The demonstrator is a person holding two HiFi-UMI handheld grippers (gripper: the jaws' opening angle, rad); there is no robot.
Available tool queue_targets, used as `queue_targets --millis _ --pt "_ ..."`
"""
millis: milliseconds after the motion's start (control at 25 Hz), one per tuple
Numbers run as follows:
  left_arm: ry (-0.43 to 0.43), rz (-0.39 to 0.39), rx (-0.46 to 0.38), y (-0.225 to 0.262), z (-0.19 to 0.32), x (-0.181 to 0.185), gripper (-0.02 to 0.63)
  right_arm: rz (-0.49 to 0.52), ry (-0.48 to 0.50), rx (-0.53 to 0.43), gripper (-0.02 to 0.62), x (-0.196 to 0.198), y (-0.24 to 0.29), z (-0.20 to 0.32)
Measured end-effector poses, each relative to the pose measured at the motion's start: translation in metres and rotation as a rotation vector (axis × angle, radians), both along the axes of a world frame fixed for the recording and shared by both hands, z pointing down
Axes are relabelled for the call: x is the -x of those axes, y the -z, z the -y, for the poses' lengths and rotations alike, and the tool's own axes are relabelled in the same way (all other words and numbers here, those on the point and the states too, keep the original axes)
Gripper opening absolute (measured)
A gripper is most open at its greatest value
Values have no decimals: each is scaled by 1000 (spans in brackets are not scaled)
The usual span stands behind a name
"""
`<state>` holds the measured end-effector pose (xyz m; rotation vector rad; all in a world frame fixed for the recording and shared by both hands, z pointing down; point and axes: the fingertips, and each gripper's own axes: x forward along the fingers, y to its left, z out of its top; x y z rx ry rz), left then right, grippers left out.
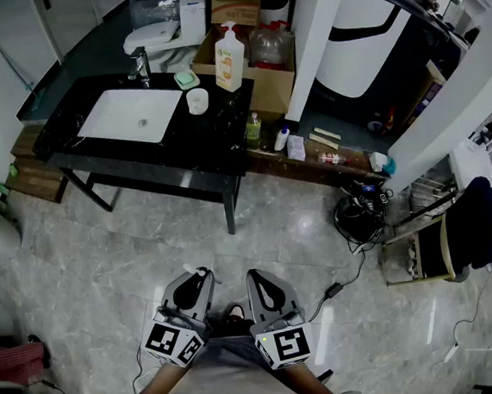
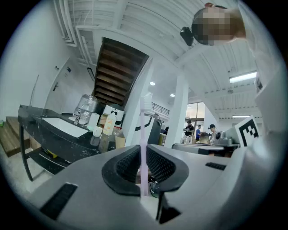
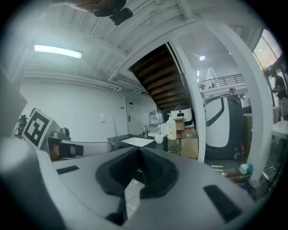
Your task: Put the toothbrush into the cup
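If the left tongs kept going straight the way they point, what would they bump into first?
The way looks free for a stretch; then, probably, the white pillar right of the sink table.

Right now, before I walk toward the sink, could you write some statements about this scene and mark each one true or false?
1. The left gripper clamps the toothbrush upright between its jaws. True.
2. The toothbrush stands in the cup. False: it is in the left gripper, far from the cup.
3. The cup stands on the black counter, just right of the white sink in the head view. True.
4. The right gripper holds the cup. False: its jaws are together with nothing between them.
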<state>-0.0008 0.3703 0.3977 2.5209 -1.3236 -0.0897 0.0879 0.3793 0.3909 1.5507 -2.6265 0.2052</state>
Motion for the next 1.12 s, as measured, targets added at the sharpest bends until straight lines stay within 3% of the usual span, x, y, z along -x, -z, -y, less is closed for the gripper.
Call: queue_targets --millis 680,1120 --pt "21 25 20 5 -7 5 44 78 39 30 6 5 -3 -4" --pt "8 6 17 2 47 30 44 34 37 50 6 23 -4 45"
